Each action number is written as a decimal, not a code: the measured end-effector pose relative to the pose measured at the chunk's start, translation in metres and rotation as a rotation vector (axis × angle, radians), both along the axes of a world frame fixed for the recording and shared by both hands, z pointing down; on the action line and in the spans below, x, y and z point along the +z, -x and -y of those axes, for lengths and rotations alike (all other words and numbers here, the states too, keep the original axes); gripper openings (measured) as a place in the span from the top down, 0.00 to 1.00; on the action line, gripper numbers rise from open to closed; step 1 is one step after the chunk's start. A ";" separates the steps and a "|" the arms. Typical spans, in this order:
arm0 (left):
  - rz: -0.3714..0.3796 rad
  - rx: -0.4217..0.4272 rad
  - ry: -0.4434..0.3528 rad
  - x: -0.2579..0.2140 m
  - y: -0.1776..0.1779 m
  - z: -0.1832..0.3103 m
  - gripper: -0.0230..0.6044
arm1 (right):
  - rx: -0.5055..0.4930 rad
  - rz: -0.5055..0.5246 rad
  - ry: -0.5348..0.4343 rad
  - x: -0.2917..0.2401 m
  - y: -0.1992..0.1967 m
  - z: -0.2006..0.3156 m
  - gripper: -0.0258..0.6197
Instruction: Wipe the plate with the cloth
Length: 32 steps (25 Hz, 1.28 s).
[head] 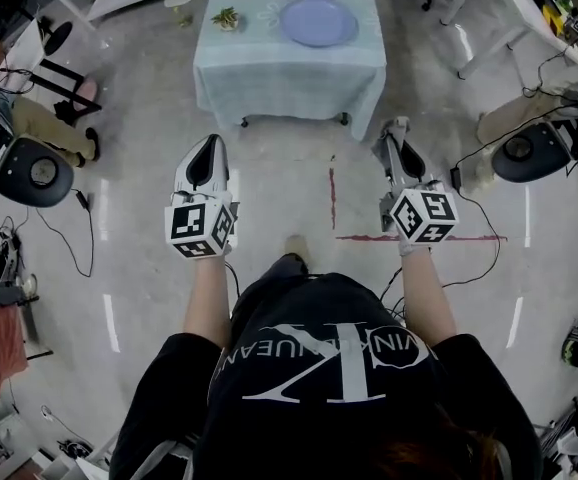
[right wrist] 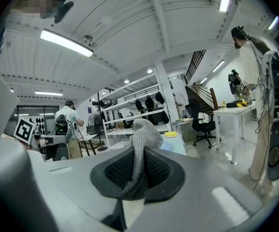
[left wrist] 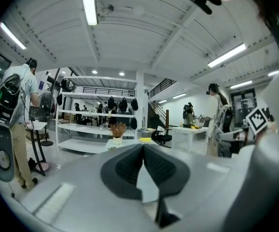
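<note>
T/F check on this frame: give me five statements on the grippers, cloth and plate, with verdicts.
1. The right gripper is shut on the grey cloth. True.
2. The left gripper holds the plate. False: its jaws are together with nothing between them, and the plate lies on the table.
3. The cloth is touching the plate. False: in the head view both grippers are over the floor, short of the table.
4. A small plant stands on the table, left of the plate in the head view. True.
5. The plate is stacked on another plate. False: it lies alone on the tablecloth.
</note>
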<state>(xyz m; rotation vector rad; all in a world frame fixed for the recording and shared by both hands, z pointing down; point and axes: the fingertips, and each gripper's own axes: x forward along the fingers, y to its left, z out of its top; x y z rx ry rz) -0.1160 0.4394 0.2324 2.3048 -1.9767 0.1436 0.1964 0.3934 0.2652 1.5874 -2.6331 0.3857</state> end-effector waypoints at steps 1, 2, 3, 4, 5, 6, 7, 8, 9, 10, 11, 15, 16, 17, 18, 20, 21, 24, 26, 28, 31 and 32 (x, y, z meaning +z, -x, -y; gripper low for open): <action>-0.001 0.003 -0.001 0.001 0.004 0.006 0.96 | 0.006 0.002 0.000 0.001 0.003 0.005 0.89; 0.000 0.008 -0.002 0.002 0.006 0.012 0.96 | 0.011 0.003 -0.001 0.002 0.005 0.010 0.89; 0.001 0.013 -0.004 0.003 0.009 0.018 0.96 | 0.015 0.004 -0.003 0.003 0.008 0.015 0.89; 0.002 0.017 -0.004 0.004 0.012 0.024 0.96 | 0.020 0.004 -0.004 0.003 0.011 0.021 0.89; 0.001 0.021 -0.005 0.004 0.015 0.031 0.96 | 0.024 0.004 -0.004 0.003 0.014 0.027 0.89; -0.001 0.024 -0.006 0.005 0.019 0.038 0.96 | 0.029 0.003 -0.005 0.003 0.017 0.033 0.89; -0.003 0.028 -0.007 0.005 0.022 0.045 0.96 | 0.034 0.004 -0.006 0.002 0.019 0.040 0.89; -0.005 0.031 -0.008 0.004 0.024 0.052 0.96 | 0.038 0.004 -0.007 0.001 0.022 0.046 0.89; -0.009 0.033 -0.010 0.004 0.027 0.057 0.96 | 0.040 0.003 -0.008 0.000 0.024 0.050 0.89; -0.013 0.034 -0.013 0.004 0.029 0.063 0.96 | 0.041 0.000 -0.011 -0.002 0.027 0.054 0.89; -0.019 0.034 -0.015 0.003 0.031 0.067 0.96 | 0.041 -0.006 -0.015 -0.003 0.028 0.057 0.89; -0.035 0.044 -0.011 0.010 0.028 0.080 0.96 | 0.057 -0.040 -0.029 -0.005 0.027 0.064 0.89; -0.037 0.050 -0.005 0.014 0.025 0.083 0.96 | 0.063 -0.042 -0.027 -0.003 0.024 0.066 0.90; -0.039 0.056 0.002 0.017 0.021 0.085 0.96 | 0.067 -0.042 -0.023 -0.001 0.021 0.067 0.90; -0.041 0.062 0.008 0.020 0.017 0.088 0.96 | 0.070 -0.041 -0.018 0.001 0.018 0.069 0.90; -0.042 0.073 0.018 0.024 0.011 0.094 0.96 | 0.073 -0.033 -0.011 0.004 0.012 0.073 0.90; -0.041 0.077 0.020 0.024 0.009 0.097 0.96 | 0.072 -0.027 -0.011 0.005 0.011 0.076 0.90; -0.034 0.081 0.015 0.024 0.006 0.112 0.96 | 0.057 -0.017 -0.021 0.007 0.011 0.090 0.90; -0.027 0.078 0.010 0.024 0.006 0.126 0.96 | 0.040 -0.016 -0.025 0.010 0.013 0.105 0.90; -0.022 0.067 0.011 0.024 0.006 0.139 0.96 | 0.021 -0.018 -0.022 0.013 0.015 0.123 0.90; -0.020 0.057 0.022 0.022 0.003 0.164 0.96 | 0.005 -0.019 -0.018 0.009 0.014 0.155 0.90; -0.019 0.058 0.025 0.022 0.001 0.174 0.96 | 0.001 -0.021 -0.021 0.007 0.015 0.167 0.90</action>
